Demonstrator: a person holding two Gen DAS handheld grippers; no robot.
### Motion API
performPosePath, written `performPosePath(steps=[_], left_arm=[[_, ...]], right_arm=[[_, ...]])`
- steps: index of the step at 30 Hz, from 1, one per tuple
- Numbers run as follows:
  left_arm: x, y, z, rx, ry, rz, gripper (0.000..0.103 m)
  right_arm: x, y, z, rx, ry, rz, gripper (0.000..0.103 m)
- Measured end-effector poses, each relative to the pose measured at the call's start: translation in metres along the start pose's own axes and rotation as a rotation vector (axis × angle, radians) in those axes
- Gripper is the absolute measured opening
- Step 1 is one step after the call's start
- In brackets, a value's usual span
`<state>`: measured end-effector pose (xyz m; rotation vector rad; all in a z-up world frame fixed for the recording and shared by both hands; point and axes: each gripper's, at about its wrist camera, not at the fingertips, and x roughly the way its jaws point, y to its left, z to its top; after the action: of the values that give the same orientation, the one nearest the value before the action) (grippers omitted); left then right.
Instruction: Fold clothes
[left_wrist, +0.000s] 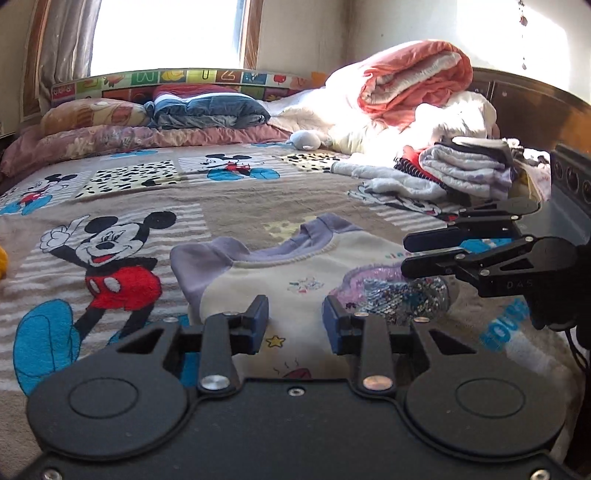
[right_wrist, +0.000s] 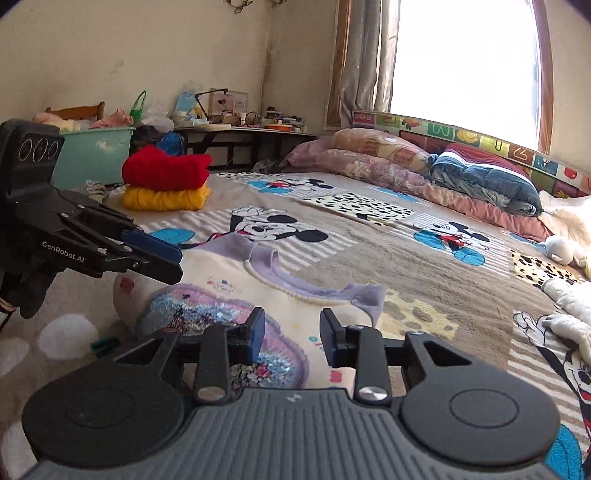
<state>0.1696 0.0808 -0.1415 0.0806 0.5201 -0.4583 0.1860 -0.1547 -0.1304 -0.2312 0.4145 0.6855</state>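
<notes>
Sweatshirt flat on bed, both grippers released.
My left gripper (left_wrist: 294, 322) and right gripper (right_wrist: 291, 334) hover, jaws parted and empty, over the cream-and-lilac sweatshirt (left_wrist: 295, 273) on the Mickey blanket (left_wrist: 229, 206).

White lettering reading "GenRobot.AI" stands on the black body of the left gripper (right_wrist: 173, 260), seen from the right wrist view. On the right gripper (left_wrist: 410, 254), in the left wrist view, faint raised letters look like "D A S", though the rest is cut off. Blue letters on the blanket (left_wrist: 229, 206) near its right edge seem to read "HOUS", blurred.
</notes>
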Motion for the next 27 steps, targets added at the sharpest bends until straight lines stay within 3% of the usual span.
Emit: performPosePath(steps=[3,9,14,19,21,23,24,27], left_arm=[[0.021,0.000,-0.012,0.027,0.074,0.057,0.032],[0.019,0.001,-0.014,0.021,0.054,0.058,0.032],[-0.003,0.013,0.002,-0.062,-0.065,0.064,0.032],[0.019,0.026,0.007,-0.100,-0.053,0.080,0.032],[0.032,0.029,0.008,-0.104,-0.034,0.078,0.032],[0.047,0.033,0.006,-0.124,0.008,0.068,0.033],[0.051,0.034,0.005,-0.118,0.020,0.067,0.034],[0.052,0.033,0.007,-0.100,0.024,0.039,0.036]], right_arm=[[0.015,-0.006,-0.012,0.058,0.063,-0.006,0.034],[0.015,-0.006,-0.018,0.077,0.111,-0.051,0.034],[0.002,0.002,-0.009,0.017,0.037,-0.060,0.034],[0.017,0.011,0.005,-0.025,-0.048,-0.035,0.036],[0.032,0.013,0.010,-0.068,-0.045,-0.085,0.036],[0.048,0.006,0.008,-0.029,0.013,-0.126,0.038],[0.058,-0.003,0.006,0.024,0.075,-0.118,0.039],[0.062,-0.014,-0.003,0.081,0.128,-0.092,0.039]])
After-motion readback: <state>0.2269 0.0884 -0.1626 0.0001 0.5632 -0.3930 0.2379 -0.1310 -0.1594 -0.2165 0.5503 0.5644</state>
